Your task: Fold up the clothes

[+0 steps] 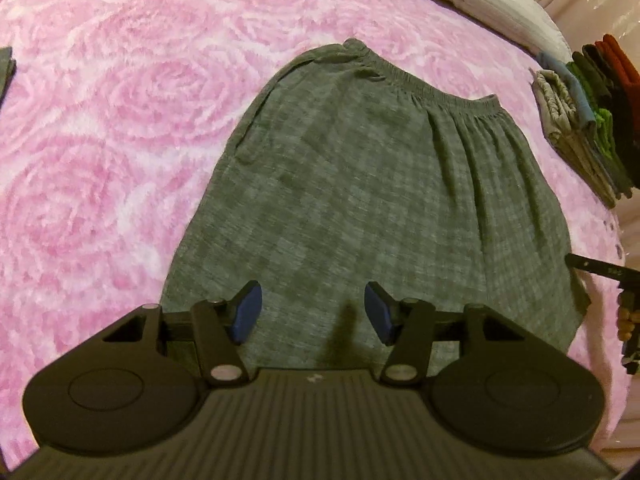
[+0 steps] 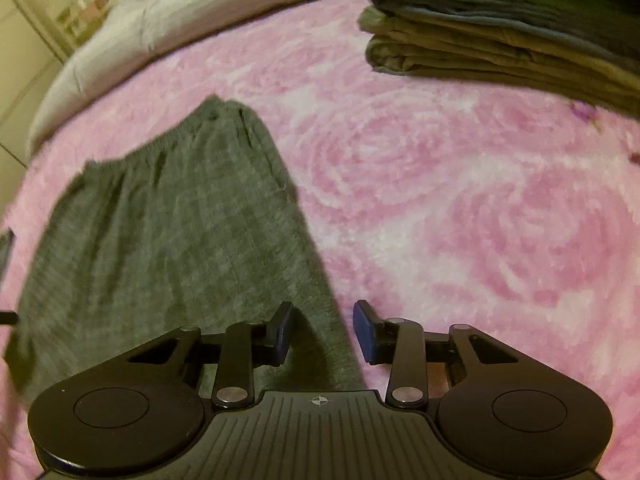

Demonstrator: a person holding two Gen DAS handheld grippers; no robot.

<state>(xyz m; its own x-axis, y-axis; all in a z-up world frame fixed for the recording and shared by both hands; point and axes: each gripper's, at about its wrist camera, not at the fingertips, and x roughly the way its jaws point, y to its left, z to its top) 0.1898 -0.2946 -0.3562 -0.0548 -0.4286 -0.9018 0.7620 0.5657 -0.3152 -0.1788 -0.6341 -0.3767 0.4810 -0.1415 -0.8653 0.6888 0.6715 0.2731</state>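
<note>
The grey shorts (image 1: 360, 200) lie spread flat on the pink rose-patterned blanket (image 1: 120, 120), waistband away from the person and hem nearest both tools. The left gripper (image 1: 312, 312) hangs over the hem, jaws wide apart, holding nothing; the right gripper (image 2: 322, 334) straddles the garment's right edge, equally parted and empty. A likely slip: a pinch could catch plush pile along with cloth, or only 1 fabric layer, skewing the fold. The stack of folded clothes (image 2: 500, 40) sits well apart, so collision looks unlikely.
</note>
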